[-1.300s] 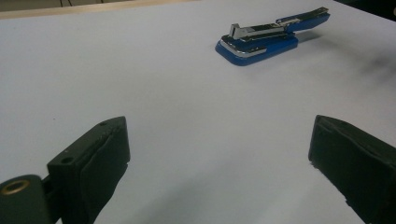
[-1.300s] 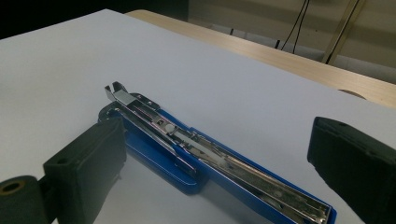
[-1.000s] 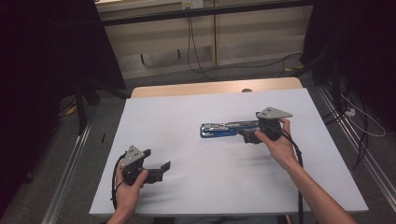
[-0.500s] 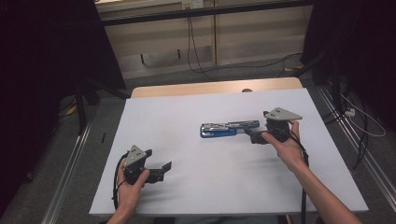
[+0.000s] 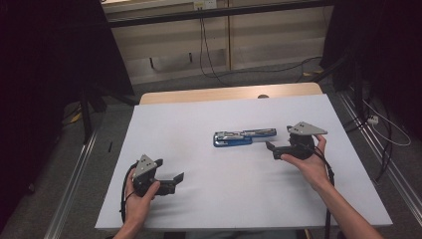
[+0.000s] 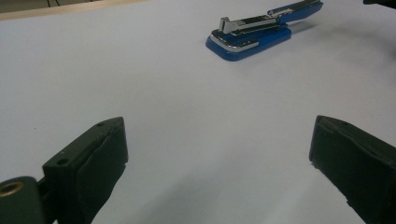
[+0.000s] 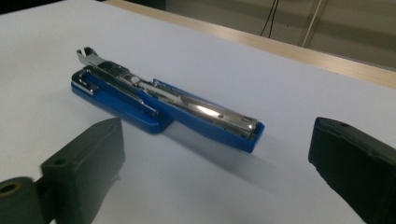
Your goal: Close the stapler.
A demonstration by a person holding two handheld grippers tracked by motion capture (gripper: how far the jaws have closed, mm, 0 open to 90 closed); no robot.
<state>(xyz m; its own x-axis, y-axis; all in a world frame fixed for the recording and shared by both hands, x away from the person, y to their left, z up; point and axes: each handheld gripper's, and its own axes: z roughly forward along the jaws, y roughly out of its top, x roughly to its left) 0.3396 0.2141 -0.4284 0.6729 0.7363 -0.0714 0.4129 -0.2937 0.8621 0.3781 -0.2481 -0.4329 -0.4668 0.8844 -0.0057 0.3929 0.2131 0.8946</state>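
Note:
A blue and chrome stapler (image 5: 245,137) lies folded out flat on the white table (image 5: 199,124), near its middle. In the right gripper view the stapler (image 7: 163,102) lies just ahead of the jaws, with its chrome rail facing up. My right gripper (image 5: 271,148) is open, a short way to the stapler's right, with nothing between its fingers. My left gripper (image 5: 180,180) rests open near the front left of the table, far from the stapler (image 6: 261,30).
A wooden strip (image 5: 229,93) borders the table's far edge. Cables (image 5: 259,69) lie on the floor behind it. Metal rails (image 5: 74,184) run along both sides of the table. Bare white surface lies between the two grippers.
My right gripper has drawn back to the right, away from the stapler, and the stapler lies free on the table. The left gripper has stayed where it was.

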